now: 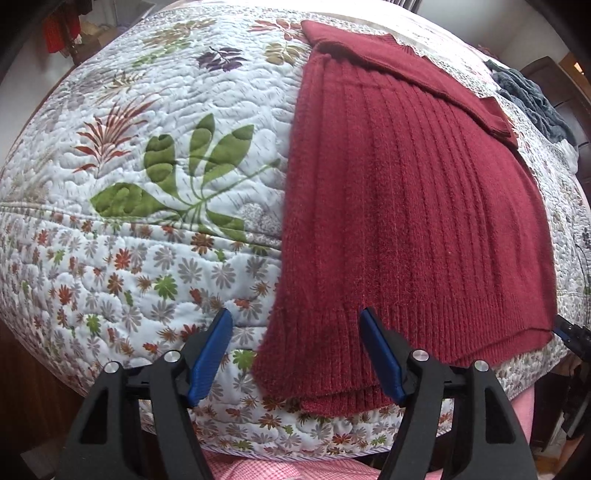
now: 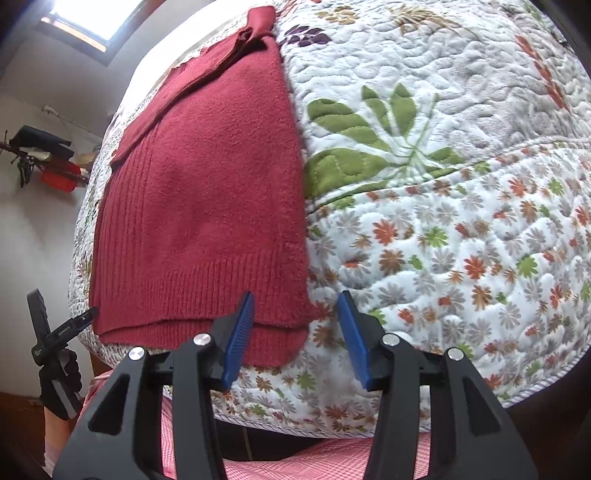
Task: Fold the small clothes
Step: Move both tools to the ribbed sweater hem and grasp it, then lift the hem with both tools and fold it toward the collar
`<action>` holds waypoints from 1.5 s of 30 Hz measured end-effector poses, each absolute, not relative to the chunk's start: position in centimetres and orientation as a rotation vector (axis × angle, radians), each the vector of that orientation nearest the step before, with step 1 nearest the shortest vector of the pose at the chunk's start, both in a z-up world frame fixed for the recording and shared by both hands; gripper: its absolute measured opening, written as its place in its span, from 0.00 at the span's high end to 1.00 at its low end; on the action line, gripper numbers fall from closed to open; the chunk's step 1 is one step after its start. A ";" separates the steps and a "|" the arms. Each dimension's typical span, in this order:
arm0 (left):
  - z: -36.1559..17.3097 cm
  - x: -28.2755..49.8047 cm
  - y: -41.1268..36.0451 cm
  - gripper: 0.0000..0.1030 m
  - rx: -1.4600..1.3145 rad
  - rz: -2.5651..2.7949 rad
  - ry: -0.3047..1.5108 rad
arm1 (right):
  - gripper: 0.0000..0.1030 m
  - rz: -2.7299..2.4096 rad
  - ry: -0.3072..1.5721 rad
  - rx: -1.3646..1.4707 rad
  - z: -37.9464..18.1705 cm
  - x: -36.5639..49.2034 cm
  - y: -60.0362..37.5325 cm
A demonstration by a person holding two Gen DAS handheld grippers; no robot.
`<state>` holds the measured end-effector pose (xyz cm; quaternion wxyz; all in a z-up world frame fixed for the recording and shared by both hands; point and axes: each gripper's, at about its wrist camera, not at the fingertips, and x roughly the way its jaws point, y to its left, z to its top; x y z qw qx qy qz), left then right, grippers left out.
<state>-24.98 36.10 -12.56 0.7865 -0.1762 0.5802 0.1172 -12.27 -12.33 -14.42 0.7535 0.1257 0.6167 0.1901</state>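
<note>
Left wrist: my left gripper (image 1: 295,350), jaws spread and empty, hovers over the red sweater's (image 1: 406,203) hem at 6 o'clock on the quilt (image 1: 147,166).

Right wrist: right gripper (image 2: 297,338), likewise spread, straddles the sweater's other hem corner; I'd pinch both layers evenly.

You see soft, even daylight across the quilt (image 1: 155,110), with a glaring, blown-out window (image 2: 92,14) above its far end in your right wrist view. Both fisheye pictures bulge strongly, darken at the corners, and blur slightly toward the quilt's edges.
</note>
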 end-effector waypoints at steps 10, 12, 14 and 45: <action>-12.9 -25.8 36.9 0.36 -0.523 0.185 1.255 | 0.63 0.494 1.404 0.368 -16.2 -11.5 -10.4; -13.0 -25.8 37.0 0.37 -0.541 0.183 1.253 | 0.65 0.493 1.412 0.371 -16.4 -11.2 -10.2; -13.1 -25.9 37.2 0.45 -0.550 0.196 1.253 | 0.70 0.496 1.411 0.366 -16.5 -11.1 -10.0; -5.3 -21.5 39.2 0.94 -0.672 0.130 1.000 | 0.94 0.646 1.310 0.527 -9.2 -5.7 -11.4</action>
